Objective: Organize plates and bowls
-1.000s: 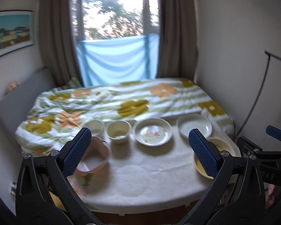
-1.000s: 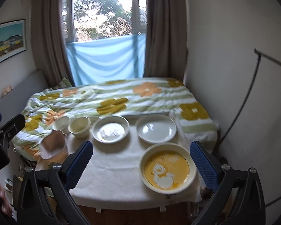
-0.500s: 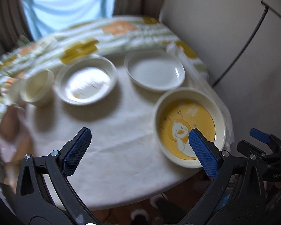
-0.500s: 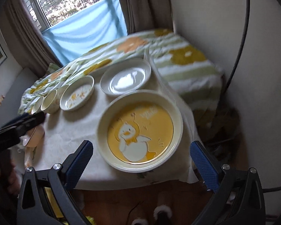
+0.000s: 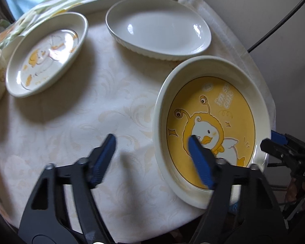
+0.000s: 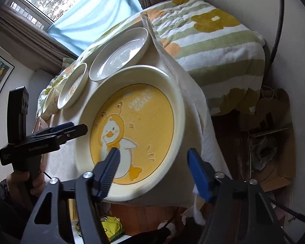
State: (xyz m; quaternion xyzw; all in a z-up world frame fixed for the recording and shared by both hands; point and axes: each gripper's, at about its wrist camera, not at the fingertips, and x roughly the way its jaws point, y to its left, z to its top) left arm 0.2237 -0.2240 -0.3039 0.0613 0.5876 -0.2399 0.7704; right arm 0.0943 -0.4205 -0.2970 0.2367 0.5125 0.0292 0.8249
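From the left wrist, the left gripper (image 5: 151, 158), jaws just narrowed to half-open, straddles the near-left rim of the yellow duck plate (image 5: 211, 122) without gripping, while from the right wrist the right gripper (image 6: 154, 166), likewise half-closed, brackets its near-right rim (image 6: 173, 168), apparently for a 2-handed lift

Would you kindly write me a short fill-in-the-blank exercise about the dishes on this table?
1. The yellow plate shows a cartoon ____.
2. The plain white dish lies ____ the yellow plate, toward the bed.
3. Both the left gripper and the right gripper straddle the yellow plate's ____.

Missing words: duck; beyond; rim
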